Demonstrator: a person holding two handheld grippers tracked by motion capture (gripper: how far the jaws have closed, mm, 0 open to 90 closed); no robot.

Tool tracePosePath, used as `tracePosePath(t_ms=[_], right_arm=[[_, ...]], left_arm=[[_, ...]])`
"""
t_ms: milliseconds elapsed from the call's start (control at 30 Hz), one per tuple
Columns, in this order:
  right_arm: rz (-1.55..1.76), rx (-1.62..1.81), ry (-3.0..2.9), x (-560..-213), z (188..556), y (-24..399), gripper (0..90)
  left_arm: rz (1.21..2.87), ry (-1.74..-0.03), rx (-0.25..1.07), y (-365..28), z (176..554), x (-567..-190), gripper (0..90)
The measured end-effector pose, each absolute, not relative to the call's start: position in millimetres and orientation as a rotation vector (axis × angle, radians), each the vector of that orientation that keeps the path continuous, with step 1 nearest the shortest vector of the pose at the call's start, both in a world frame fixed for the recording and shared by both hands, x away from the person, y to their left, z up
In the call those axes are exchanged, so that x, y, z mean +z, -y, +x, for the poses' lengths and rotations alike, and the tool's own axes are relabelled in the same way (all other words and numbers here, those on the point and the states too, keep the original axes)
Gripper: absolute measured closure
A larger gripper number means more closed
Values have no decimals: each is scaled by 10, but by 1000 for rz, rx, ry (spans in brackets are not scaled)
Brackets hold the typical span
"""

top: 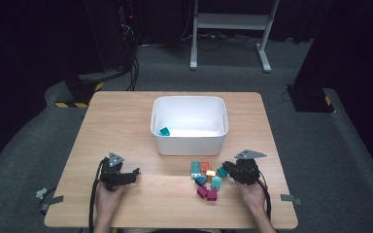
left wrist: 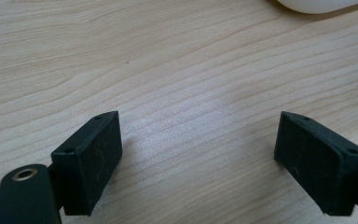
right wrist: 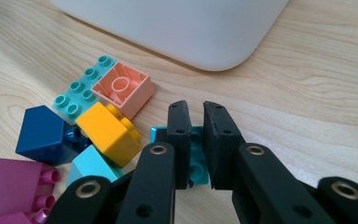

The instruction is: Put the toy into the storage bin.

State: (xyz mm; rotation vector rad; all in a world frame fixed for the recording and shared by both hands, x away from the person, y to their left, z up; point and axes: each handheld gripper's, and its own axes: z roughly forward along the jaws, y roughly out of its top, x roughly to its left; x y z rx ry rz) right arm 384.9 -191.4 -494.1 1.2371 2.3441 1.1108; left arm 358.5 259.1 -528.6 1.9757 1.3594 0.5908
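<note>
In the high view, the right tongs (top: pixel 228 170) sit at the right edge of a small heap of toy bricks on the worktop (top: pixel 126 121), just near of the white tub (top: pixel 189 141), while the left tongs (top: pixel 135 172) rest on bare wood well to the left; one teal brick already lies in the tub (top: pixel 164 131). In the left gripper view, the left tongs (left wrist: pixel 198 161) stand wide open over plain wood grain with nothing between them. In the right gripper view, the right tongs (right wrist: pixel 195 140) are closed down almost to touching, pinching the edge of a teal brick (right wrist: pixel 196 161) that lies flat and studs-up at the heap's right side, just beside the orange brick (right wrist: pixel 109 133). The teal brick is small, glossy plastic, largely hidden by the jaws. To do this well, I judge the lift should go straight up so the thin edge grip does not twist loose or drag the orange neighbour, then carry over the tub's near wall before letting go.
</note>
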Motion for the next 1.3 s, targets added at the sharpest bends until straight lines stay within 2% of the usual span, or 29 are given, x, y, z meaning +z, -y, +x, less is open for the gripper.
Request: tracePosePath(t_ms=[800, 1300], right_arm=[[1184, 1138, -2305, -4656, 3829, 1920, 816], [1110, 1201, -2303, -4223, 3756, 1876, 816]], left_arm=[[1976, -1359, 591, -2592, 3585, -5286, 151], [1976, -1359, 591, -2592, 3585, -5286, 151]])
